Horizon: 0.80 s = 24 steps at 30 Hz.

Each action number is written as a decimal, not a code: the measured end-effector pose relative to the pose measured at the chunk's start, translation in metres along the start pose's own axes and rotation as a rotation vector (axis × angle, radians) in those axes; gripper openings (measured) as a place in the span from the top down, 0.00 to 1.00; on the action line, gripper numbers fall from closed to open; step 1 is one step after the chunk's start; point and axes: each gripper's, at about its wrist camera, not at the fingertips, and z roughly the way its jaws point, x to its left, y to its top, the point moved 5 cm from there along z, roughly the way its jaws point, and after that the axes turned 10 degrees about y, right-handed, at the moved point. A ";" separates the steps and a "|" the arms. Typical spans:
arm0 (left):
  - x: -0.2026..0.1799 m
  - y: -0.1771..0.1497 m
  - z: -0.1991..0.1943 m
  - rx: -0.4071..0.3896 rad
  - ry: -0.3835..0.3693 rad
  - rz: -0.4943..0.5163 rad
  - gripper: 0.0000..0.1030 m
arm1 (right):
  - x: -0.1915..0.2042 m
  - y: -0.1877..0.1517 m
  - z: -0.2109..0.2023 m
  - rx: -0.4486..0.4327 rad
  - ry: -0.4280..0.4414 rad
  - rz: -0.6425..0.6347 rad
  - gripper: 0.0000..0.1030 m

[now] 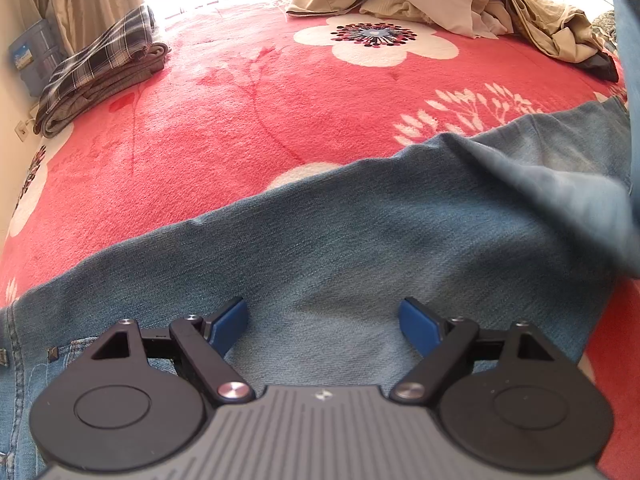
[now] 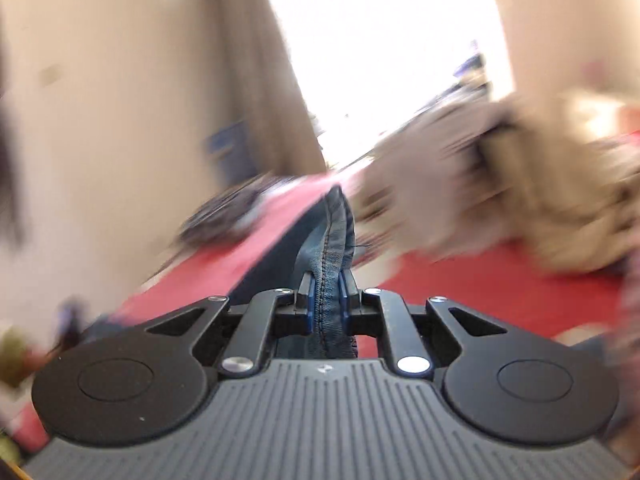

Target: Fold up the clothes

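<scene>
Lying creased, faded blue jeans [image 1: 340, 248]

Red floral blanket [image 1: 240, 120], blue bin [image 1: 34, 58]

Jeans [image 1: 320, 240]: waist end cut off by the left and bottom frame edges; the lifted part at the blanket's right edge is smeared by motion. Blanket [image 1: 248, 92]: near edge hidden under the denim. Pile of beige clothes [image 2: 520, 184], far right corner: blurred in the right wrist view, individual garments indistinguishable.
</scene>
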 end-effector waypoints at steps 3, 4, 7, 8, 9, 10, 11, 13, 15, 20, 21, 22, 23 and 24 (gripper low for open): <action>0.000 0.000 0.000 0.000 -0.001 0.001 0.17 | -0.041 0.014 -0.021 -0.091 -0.224 -0.020 0.90; 0.001 0.000 0.000 0.000 -0.001 0.001 0.17 | -0.053 0.017 -0.025 -0.108 -0.293 -0.034 0.90; 0.000 0.000 0.000 0.001 0.000 0.001 0.17 | -0.082 0.016 -0.032 -0.118 -0.467 -0.055 0.90; 0.000 0.000 0.000 0.002 0.001 0.002 0.17 | -0.090 0.013 -0.032 -0.108 -0.510 -0.054 0.90; 0.000 0.000 0.000 0.002 0.001 0.001 0.17 | -0.095 0.008 -0.030 -0.086 -0.544 -0.048 0.90; 0.000 0.001 0.000 0.003 0.001 0.001 0.17 | -0.100 0.002 -0.027 -0.065 -0.576 -0.043 0.90; 0.000 0.001 0.000 0.003 0.001 0.001 0.17 | -0.104 -0.004 -0.024 -0.046 -0.599 -0.040 0.90; 0.000 0.001 0.000 0.004 0.001 0.002 0.17 | -0.103 -0.017 -0.018 -0.007 -0.639 -0.059 0.90; 0.000 0.001 0.001 0.004 -0.001 0.002 0.17 | -0.101 -0.030 -0.008 0.041 -0.679 -0.097 0.90; 0.001 0.001 0.001 0.003 -0.004 0.004 0.17 | -0.106 -0.054 0.015 0.241 -0.785 -0.273 0.91; 0.001 0.001 0.001 0.003 -0.005 0.005 0.17 | -0.107 -0.059 0.019 0.287 -0.804 -0.316 0.91; 0.001 0.000 0.001 0.003 -0.006 0.006 0.17 | -0.109 -0.065 0.025 0.329 -0.820 -0.369 0.91; 0.001 0.000 0.001 0.002 -0.007 0.006 0.17 | -0.110 -0.071 0.030 0.368 -0.833 -0.415 0.90; 0.001 0.000 0.001 0.002 -0.007 0.007 0.17 | -0.112 -0.077 0.036 0.408 -0.844 -0.457 0.90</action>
